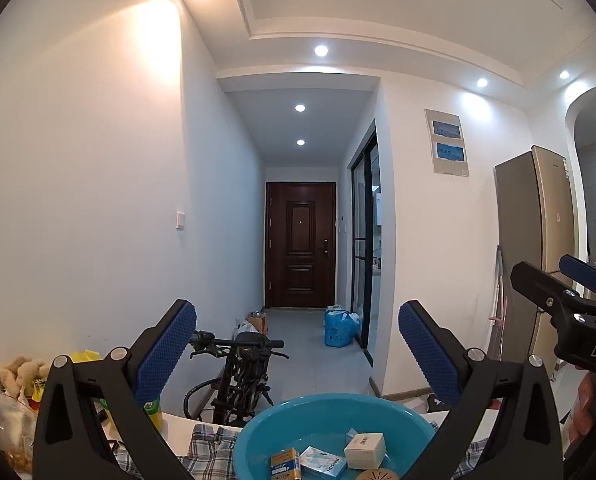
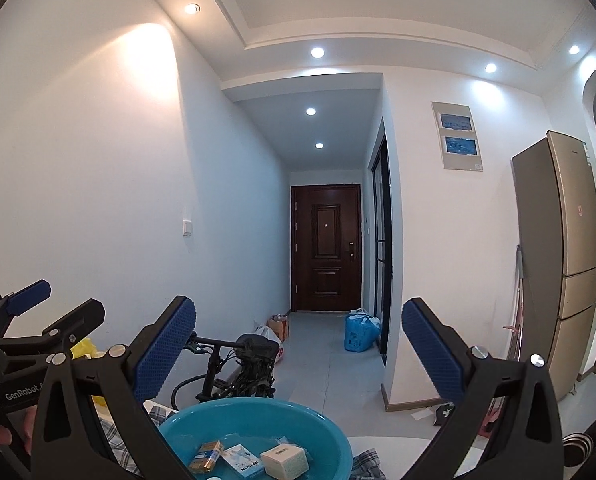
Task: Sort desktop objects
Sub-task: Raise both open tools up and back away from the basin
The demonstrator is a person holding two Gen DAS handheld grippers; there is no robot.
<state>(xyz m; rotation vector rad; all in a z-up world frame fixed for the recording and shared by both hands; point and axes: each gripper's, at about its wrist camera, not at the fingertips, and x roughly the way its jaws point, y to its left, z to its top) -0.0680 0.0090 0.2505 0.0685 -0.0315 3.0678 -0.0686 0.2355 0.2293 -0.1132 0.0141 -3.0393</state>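
You hold both the left gripper [image 1: 298, 354] and right gripper [image 2: 298, 352] raised, jaws apart and empty, above the round turquoise plastic basin [image 1: 258, 436], seemingly because the 3 small cartons already lie inside.

A home, an apartment's entry hall: brown front door [image 1: 299, 244] at 12 o'clock down the corridor, fridge [image 2: 557, 256] at 3 o'clock, folding bike [image 1: 238, 376] parked at 6, recessed ceiling spotlights [image 1: 321, 51] overhead.

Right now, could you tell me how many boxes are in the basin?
3 clearly in the basin: yellow box at left, blue box in the middle, white box at right. More may be hidden.
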